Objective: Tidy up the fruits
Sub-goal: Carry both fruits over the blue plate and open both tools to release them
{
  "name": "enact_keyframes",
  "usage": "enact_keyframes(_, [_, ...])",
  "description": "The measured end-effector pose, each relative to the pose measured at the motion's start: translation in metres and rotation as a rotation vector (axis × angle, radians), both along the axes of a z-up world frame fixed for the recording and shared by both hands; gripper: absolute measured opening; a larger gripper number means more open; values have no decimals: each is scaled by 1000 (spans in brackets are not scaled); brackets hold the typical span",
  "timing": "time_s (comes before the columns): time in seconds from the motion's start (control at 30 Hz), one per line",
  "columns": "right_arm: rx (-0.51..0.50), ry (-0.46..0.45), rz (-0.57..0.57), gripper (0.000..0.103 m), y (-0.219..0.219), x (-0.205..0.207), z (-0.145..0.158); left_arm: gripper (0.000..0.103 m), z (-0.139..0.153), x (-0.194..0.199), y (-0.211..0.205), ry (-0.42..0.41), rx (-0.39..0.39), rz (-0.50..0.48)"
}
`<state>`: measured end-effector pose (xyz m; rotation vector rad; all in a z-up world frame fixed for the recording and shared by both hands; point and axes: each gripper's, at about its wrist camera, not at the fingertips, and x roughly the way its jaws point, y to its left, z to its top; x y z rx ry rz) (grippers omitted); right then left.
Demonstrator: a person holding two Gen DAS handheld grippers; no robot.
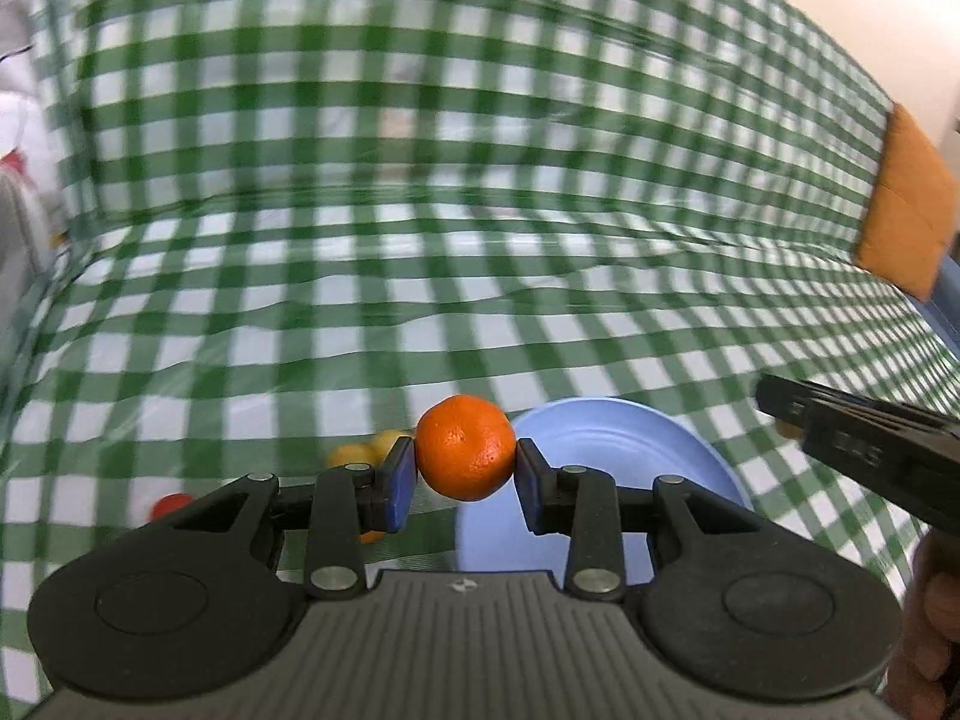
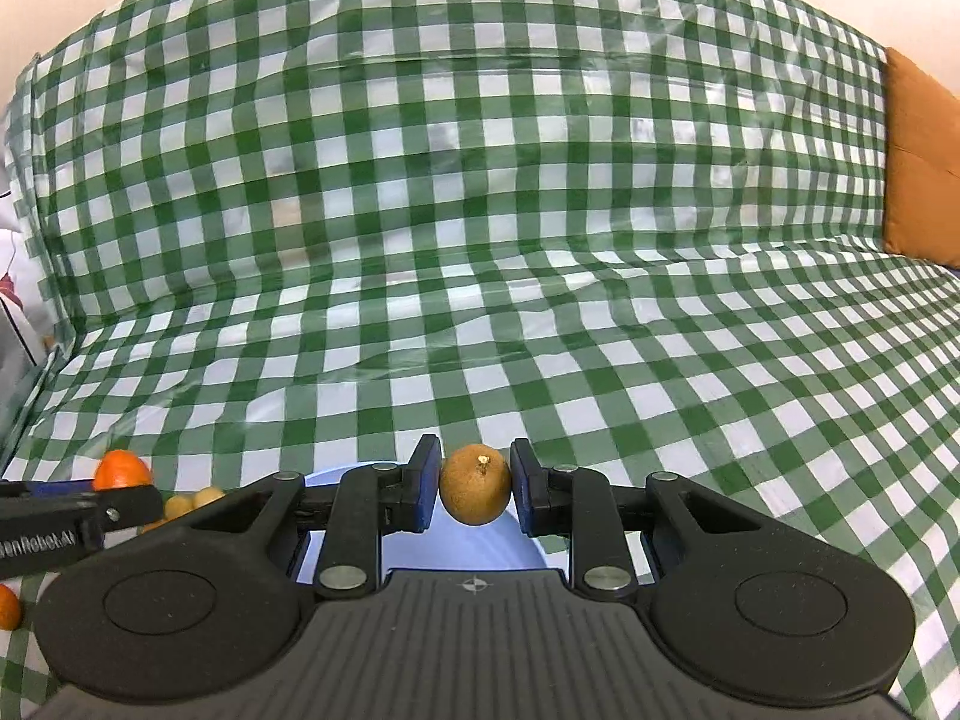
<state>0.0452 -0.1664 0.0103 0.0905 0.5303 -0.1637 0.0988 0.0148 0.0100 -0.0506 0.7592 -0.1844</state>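
Note:
My left gripper (image 1: 465, 471) is shut on an orange tangerine (image 1: 465, 447), held above the checked cloth just left of a pale blue plate (image 1: 624, 438). In the right wrist view my right gripper (image 2: 475, 489) is shut on a small brown round fruit (image 2: 475, 492) with a short stem, held over the blue plate (image 2: 480, 546). The left gripper's fingers (image 2: 129, 501) and its tangerine (image 2: 122, 470) show at the left edge of that view. The right gripper's black fingers (image 1: 852, 429) reach in at the right of the left wrist view.
Small yellow-brown fruits (image 1: 360, 453) and a red one (image 1: 171, 504) lie on the green-and-white checked cloth (image 1: 420, 300) left of the plate; they appear again as yellow-brown fruits (image 2: 192, 501). Another orange fruit (image 2: 7, 606) lies at far left. An orange cushion (image 2: 921, 162) stands at the right.

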Motion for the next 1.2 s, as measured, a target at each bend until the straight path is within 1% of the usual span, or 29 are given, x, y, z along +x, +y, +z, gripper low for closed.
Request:
enact_keyframes(0.13, [0,2,-2,26,-1,2,-1,39,-5,-4,-22,-11,25,-50])
enact_keyframes(0.3, [2,4,4,26,0,6,-1,39,-12,-3,-37,-9,51,-83])
enact_keyframes(0.5, [-3,6,16,26,-1,6,0,39,-15,-4,-42,-10,66,-100])
enact_keyframes(1.2, [-14,16,42,26,-4,10,3,39,-12,-6,-41,-9,55,-94])
